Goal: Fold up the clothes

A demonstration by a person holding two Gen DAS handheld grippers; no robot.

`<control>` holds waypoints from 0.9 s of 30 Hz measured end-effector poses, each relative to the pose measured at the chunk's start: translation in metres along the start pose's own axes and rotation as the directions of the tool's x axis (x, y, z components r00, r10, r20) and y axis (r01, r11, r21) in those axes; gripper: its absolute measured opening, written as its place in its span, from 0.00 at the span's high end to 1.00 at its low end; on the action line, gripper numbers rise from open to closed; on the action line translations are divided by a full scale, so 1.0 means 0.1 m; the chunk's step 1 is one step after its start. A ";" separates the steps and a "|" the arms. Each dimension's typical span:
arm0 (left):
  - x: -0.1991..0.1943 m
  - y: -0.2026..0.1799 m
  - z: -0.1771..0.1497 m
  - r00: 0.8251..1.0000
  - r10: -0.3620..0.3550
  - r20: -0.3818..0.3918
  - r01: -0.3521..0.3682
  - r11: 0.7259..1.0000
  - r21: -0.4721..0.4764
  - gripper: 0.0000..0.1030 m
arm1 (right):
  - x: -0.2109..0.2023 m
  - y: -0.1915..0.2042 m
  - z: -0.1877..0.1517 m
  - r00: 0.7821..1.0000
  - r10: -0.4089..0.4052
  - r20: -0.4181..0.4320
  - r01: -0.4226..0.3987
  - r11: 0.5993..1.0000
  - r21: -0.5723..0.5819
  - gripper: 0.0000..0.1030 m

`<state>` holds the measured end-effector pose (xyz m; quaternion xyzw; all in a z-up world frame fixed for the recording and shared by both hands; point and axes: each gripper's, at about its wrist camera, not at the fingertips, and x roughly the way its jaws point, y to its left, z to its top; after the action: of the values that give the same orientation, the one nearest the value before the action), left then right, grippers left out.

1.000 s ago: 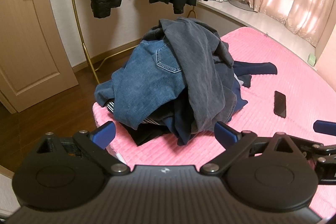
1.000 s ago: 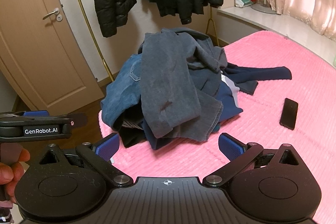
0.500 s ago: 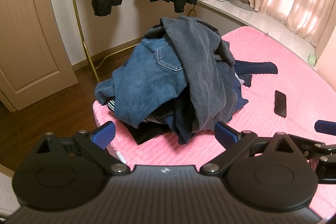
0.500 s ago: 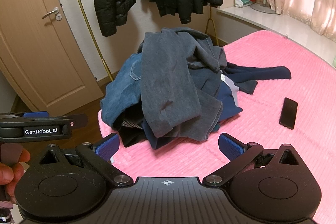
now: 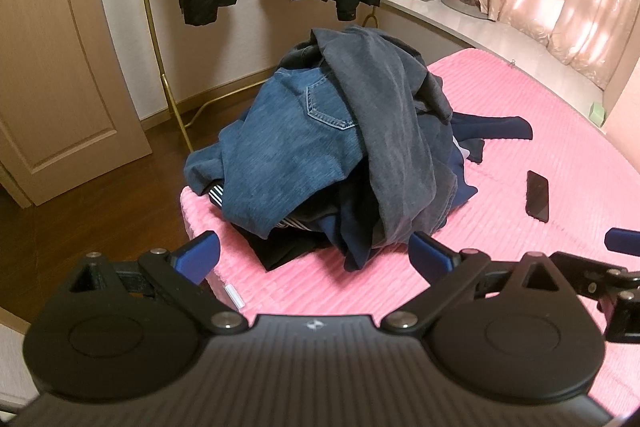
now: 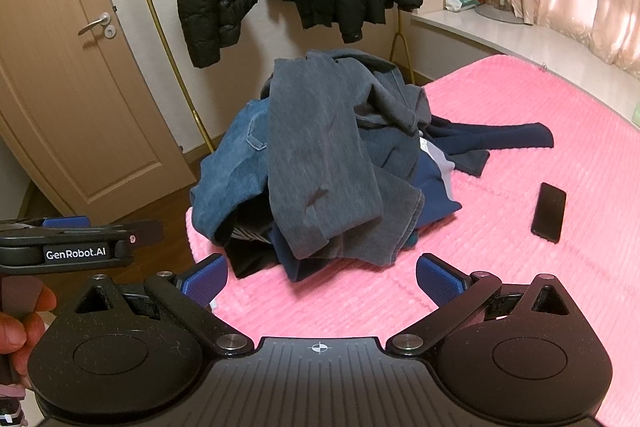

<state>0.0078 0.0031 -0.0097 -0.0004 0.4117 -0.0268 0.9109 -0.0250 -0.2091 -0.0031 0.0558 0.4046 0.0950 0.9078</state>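
The pile of clothes [image 5: 340, 155] buries a striped garment [image 5: 218, 195]; only its edge shows.

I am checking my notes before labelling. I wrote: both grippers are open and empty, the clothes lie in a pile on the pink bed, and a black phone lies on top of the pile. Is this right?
Not quite. The black phone lies on the bare pink bed, apart from the pile of clothes, as the right wrist view shows. The rest holds: left gripper and right gripper are open and empty.

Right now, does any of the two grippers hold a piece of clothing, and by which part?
Nothing is held. The left gripper and right gripper are both open, short of the clothes pile.
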 end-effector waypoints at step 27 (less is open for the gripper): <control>0.00 -0.12 -0.06 1.000 0.015 0.000 -0.015 0.999 0.040 0.04 | 0.01 -0.22 -0.10 1.000 0.012 -0.026 -0.010 0.998 0.058 0.00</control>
<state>0.0027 -0.0090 -0.0133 0.0209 0.4110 -0.0284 0.9109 -0.0289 -0.2301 -0.0149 0.0832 0.4187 0.0890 0.8999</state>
